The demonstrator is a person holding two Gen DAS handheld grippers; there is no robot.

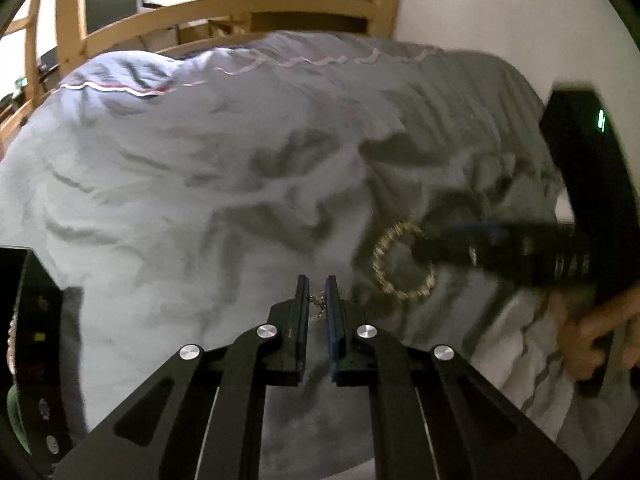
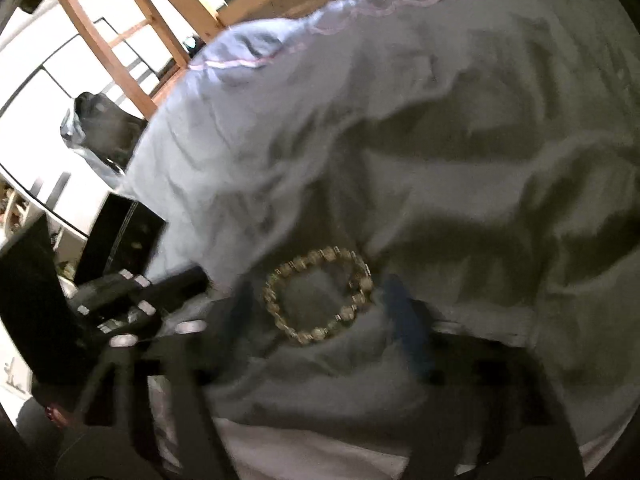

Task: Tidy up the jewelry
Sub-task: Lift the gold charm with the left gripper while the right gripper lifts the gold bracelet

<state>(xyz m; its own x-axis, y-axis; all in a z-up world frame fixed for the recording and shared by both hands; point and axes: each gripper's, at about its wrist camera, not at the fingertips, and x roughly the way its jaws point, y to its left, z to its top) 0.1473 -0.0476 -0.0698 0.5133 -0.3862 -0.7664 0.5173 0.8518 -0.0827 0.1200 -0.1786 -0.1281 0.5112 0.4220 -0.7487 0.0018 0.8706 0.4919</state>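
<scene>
Showing only leftward: chain in left hand-held gripper.

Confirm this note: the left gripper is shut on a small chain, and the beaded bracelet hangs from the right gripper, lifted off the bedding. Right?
Not quite. The beaded bracelet lies flat on the grey bedding, between the open fingers of the right gripper, as the right wrist view shows. The left gripper is indeed shut on a small chain.

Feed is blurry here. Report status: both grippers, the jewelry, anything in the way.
Left gripper shut on small chain. Right gripper open, straddling beaded bracelet on rumpled duvet. Nothing in the way.
</scene>
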